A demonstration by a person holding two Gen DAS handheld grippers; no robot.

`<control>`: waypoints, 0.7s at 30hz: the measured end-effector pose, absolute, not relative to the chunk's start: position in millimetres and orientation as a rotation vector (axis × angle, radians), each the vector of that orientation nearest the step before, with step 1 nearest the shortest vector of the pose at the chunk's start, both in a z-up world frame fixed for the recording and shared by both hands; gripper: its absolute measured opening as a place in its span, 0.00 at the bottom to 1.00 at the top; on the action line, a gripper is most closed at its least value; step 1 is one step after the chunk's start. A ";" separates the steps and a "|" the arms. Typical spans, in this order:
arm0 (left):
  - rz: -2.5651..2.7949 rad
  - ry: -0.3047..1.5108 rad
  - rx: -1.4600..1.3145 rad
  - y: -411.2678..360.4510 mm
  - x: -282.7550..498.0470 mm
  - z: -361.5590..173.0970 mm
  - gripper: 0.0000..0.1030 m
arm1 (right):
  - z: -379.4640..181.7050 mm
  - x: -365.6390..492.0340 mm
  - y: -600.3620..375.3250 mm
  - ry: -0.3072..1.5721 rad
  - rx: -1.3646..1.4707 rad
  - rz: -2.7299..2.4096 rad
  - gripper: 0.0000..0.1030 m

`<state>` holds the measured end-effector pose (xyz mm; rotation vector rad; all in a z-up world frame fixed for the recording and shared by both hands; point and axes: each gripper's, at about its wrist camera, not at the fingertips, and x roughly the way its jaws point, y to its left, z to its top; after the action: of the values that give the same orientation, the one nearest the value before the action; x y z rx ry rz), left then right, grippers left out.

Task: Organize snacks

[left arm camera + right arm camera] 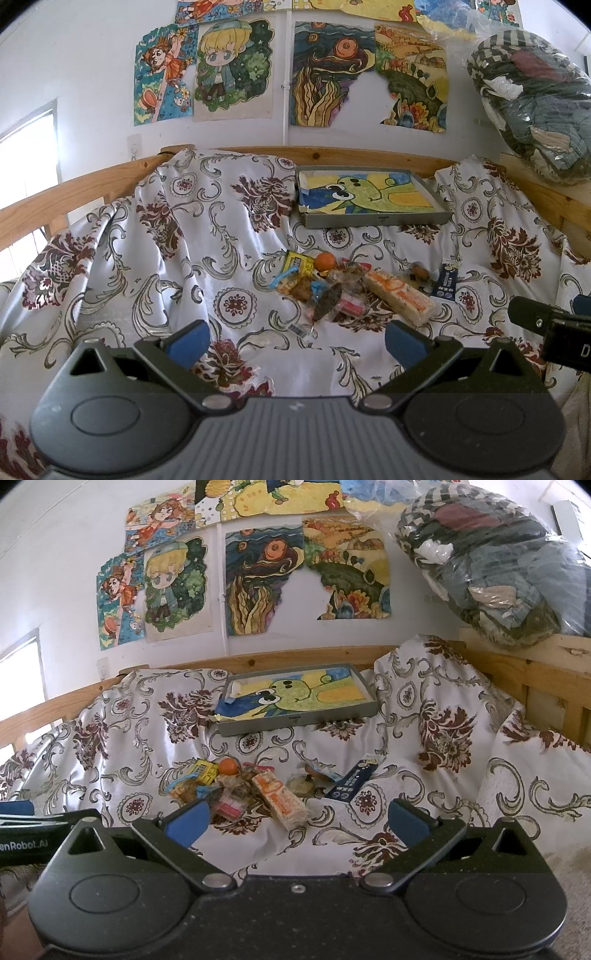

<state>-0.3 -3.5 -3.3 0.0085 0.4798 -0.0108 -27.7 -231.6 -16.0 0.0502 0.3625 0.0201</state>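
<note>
Snacks lie in a loose heap (347, 288) on a bed draped in a floral sheet (147, 258), with a shallow grey tray (373, 221) lined by a cartoon drawing set just behind them against the wooden bed rail (92, 181). Both the left gripper (297, 341) and the right gripper (297, 821) hover short of the pile with jaws spread wide and nothing between them. In the heap I can pick out a small orange fruit (228, 766), a long orange-and-white wrapped bar (280, 799), a yellow packet (295, 263) and a dark blue stick pack (351, 784) lying a little apart to the right. The likeliest trouble, I judge, is the sheet itself: it is slick and rumpled, so a low grasp could pinch cloth along with a wrapper and drag the whole heap. The overlapping clear wrappers could also come up two at a time, and the round fruit may roll off if nudged. Several items at the middle of the pile are too tangled and glossy to identify, and the printing on every packet is unreadable. A bulging clear bag of clothes (498, 565) sits on the rail at the right, cut off by the frame edge.
</note>
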 end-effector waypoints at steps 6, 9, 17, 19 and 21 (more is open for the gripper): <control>-0.009 0.488 0.004 -4.1 1.6 -4.4 1.00 | -20.9 -23.0 -231.7 0.370 0.080 0.013 0.99; -0.016 0.505 0.001 -5.5 6.2 -6.6 1.00 | -19.2 -16.2 -236.1 0.376 0.087 0.013 0.99; 0.010 0.545 -0.018 -4.6 41.1 -9.0 1.00 | -13.1 20.6 -245.1 0.414 0.139 0.026 0.99; 0.021 0.553 -0.029 -3.4 53.7 -10.2 1.00 | -12.8 31.4 -247.7 0.415 0.130 0.056 0.99; 0.025 0.564 -0.023 -4.1 67.3 -12.4 1.00 | -12.6 43.3 -251.3 0.424 0.125 0.065 0.99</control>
<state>67.3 -4.1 -12.4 -0.0234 0.5640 0.0246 43.3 -251.3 -12.6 0.1248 0.4236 0.0652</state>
